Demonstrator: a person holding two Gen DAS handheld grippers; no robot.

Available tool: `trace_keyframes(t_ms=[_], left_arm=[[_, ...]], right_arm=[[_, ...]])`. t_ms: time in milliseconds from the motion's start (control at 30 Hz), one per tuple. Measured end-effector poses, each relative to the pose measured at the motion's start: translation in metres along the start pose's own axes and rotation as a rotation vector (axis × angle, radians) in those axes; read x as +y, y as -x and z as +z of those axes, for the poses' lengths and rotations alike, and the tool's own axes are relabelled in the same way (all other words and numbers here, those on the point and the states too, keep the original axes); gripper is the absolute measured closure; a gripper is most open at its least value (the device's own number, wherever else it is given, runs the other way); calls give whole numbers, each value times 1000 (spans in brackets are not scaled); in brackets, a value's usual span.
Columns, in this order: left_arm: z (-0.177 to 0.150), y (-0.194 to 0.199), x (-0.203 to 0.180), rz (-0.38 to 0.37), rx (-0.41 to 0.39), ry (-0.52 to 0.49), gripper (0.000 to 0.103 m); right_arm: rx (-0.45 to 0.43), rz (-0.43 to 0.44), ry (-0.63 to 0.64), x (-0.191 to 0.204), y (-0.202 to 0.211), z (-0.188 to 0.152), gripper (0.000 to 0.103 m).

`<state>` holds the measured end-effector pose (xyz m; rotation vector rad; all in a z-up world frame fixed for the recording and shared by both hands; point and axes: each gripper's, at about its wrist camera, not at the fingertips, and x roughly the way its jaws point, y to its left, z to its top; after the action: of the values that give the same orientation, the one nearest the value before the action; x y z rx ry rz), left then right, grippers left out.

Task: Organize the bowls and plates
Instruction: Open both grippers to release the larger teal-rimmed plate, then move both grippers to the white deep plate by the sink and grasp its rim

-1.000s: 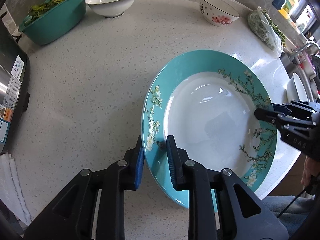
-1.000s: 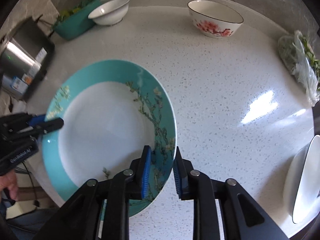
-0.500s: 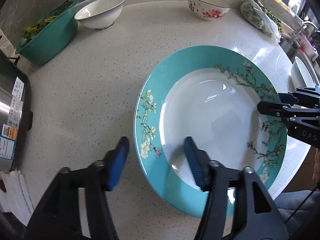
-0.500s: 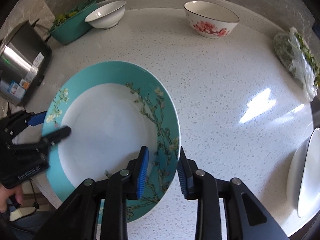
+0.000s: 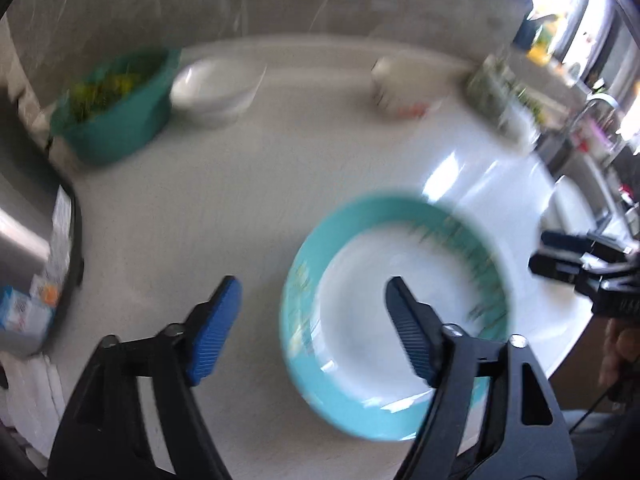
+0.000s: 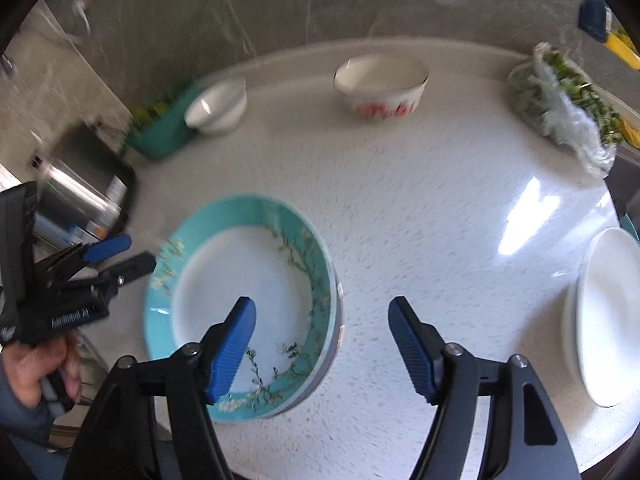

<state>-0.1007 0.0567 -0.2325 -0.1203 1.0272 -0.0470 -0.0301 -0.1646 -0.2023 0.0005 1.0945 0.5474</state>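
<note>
left wrist view is smeared with blur, but the teal-rimmed plate [image 5: 396, 312] with its white well and blossom sprigs reads clearly enough, lying flat on the pale speckled counter [image 5: 224, 200] near the front edge. left gripper [image 5: 310, 328] hangs above it with its jaws opening and nothing pressed between the blue pads; the right-hand finger [image 5: 412, 340] shows over the plate's white well, the left-hand finger [image 5: 212, 332] over bare counter just left of the rim, so the plate's left rim sits in the gap but untouched

right wrist view is sharper: the same plate [image 6: 244, 304] lies at the near left of the counter [image 6: 420, 220], and a grey edge under its right side suggests another dish beneath (too blurred to be sure). right gripper [image 6: 322, 340] is also opening, pads free of everything; its left finger [image 6: 232, 348] shows over the plate's well, its right finger [image 6: 412, 348] over bare counter to the right of the rim. at far left of this view the other gripper appears, carried in a hand [image 6: 44, 364], its tips just beside the plate's left rim

farther back stand a plain white bowl [image 6: 218, 106] touching a teal tub of greens [image 6: 164, 128], and a white bowl with red flowers [image 6: 382, 84] well to its right. a bag of greens [image 6: 564, 100] lies at far right, white plates [image 6: 608, 328] at the near right edge, a steel cooker [image 6: 84, 184] at left
</note>
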Motion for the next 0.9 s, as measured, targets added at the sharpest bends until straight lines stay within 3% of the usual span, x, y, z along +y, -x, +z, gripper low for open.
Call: trace_keyframes(t_ms=[133, 267, 367, 433, 533, 767, 900], left_arm=[[34, 32, -48, -93, -108, -14, 21], [49, 26, -111, -184, -128, 10, 16], [53, -12, -170, -237, -21, 60, 16], [50, -41, -208, -297, 45, 93, 16], [40, -82, -258, -297, 158, 121, 17], [31, -132, -309, -318, 279, 122, 19], [31, -157, -319, -356, 303, 136, 39]], right_arm=[[-77, 119, -88, -65, 56, 8, 29], [-156, 151, -172, -161, 111, 19, 21], [-162, 112, -220, -242, 137, 16, 20], [-135, 135, -258, -293, 141, 6, 20], [-59, 180, -338, -346, 126, -6, 25], [99, 322, -389, -375, 79, -30, 30], [138, 417, -407, -376, 59, -35, 40]])
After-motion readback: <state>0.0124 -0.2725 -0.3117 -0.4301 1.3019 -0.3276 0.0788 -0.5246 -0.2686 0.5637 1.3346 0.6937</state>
